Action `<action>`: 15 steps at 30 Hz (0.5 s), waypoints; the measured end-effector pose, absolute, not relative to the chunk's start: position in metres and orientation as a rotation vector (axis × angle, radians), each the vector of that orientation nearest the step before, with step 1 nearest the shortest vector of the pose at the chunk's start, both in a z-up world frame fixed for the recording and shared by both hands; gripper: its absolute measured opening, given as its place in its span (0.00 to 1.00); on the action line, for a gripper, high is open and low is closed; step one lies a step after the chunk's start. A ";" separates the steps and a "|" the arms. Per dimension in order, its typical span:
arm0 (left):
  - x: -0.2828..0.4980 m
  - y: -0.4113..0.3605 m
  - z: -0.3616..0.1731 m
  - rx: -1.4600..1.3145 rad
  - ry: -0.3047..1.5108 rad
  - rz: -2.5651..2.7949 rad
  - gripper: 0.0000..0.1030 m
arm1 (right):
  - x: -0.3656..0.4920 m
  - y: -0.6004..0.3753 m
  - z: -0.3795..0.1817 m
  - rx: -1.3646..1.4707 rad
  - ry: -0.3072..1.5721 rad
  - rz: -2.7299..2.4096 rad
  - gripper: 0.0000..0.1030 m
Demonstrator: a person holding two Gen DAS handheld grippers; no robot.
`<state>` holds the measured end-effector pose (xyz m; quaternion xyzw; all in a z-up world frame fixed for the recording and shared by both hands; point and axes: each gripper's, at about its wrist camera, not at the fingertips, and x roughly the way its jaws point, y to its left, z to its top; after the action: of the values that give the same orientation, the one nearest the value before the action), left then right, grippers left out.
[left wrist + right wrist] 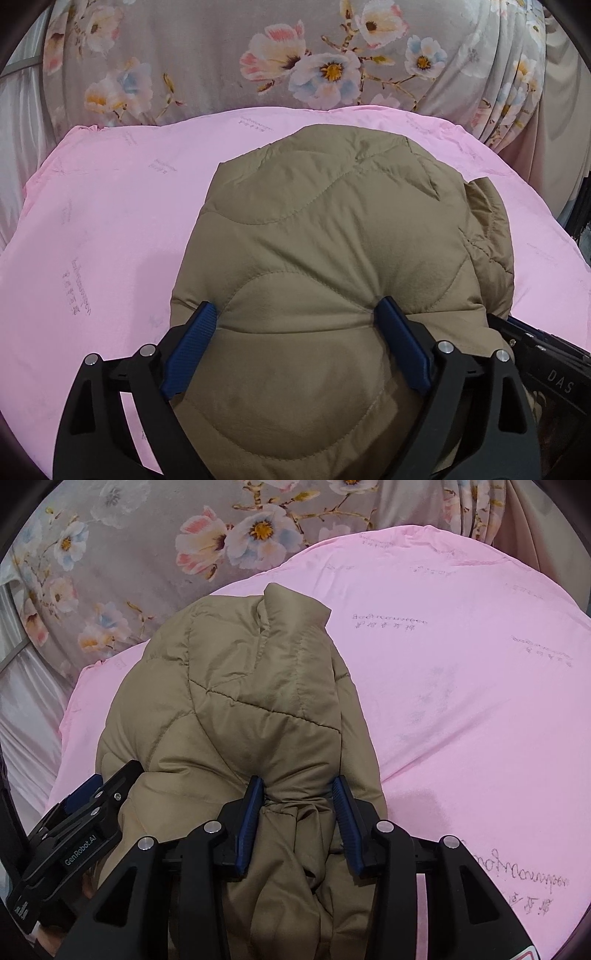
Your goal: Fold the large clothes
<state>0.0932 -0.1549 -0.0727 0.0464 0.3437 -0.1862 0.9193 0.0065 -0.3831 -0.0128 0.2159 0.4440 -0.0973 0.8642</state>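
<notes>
A tan quilted jacket (325,236) lies bundled on a pink sheet (110,229). My left gripper (295,314) is shut on the jacket's near padded edge, and the fabric bulges between its blue pads. In the right wrist view the same jacket (236,701) lies with its collar pointing away. My right gripper (297,786) is shut on a bunched fold of the jacket. The left gripper's body (77,830) shows at the lower left there, against the jacket. The right gripper's body (546,365) shows at the lower right of the left wrist view.
The pink sheet (461,683) covers a bed or table and spreads wide to the right of the jacket. A grey floral cloth (229,55) hangs or lies behind it. Pale curtain folds (26,709) stand at the far left.
</notes>
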 end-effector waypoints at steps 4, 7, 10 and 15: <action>0.101 -0.135 -0.054 0.029 0.791 -0.449 0.84 | 0.005 -0.414 0.005 0.591 0.970 -0.139 0.51; 0.114 -0.107 -0.039 -0.094 0.829 -0.496 0.88 | 0.005 -0.442 0.012 0.670 0.986 -0.095 0.67; 0.138 -0.080 -0.032 -0.206 0.892 -0.533 0.90 | 0.012 -0.468 0.005 0.797 1.031 -0.026 0.72; 0.177 -0.065 -0.056 -0.331 1.078 -0.643 0.90 | 0.028 -0.487 -0.025 0.966 1.114 0.098 0.77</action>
<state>0.1770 -0.0647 -0.0556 -0.1542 0.5021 -0.2993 0.7966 0.0283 -0.4872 -0.0250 0.4404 0.5075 0.0447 0.7393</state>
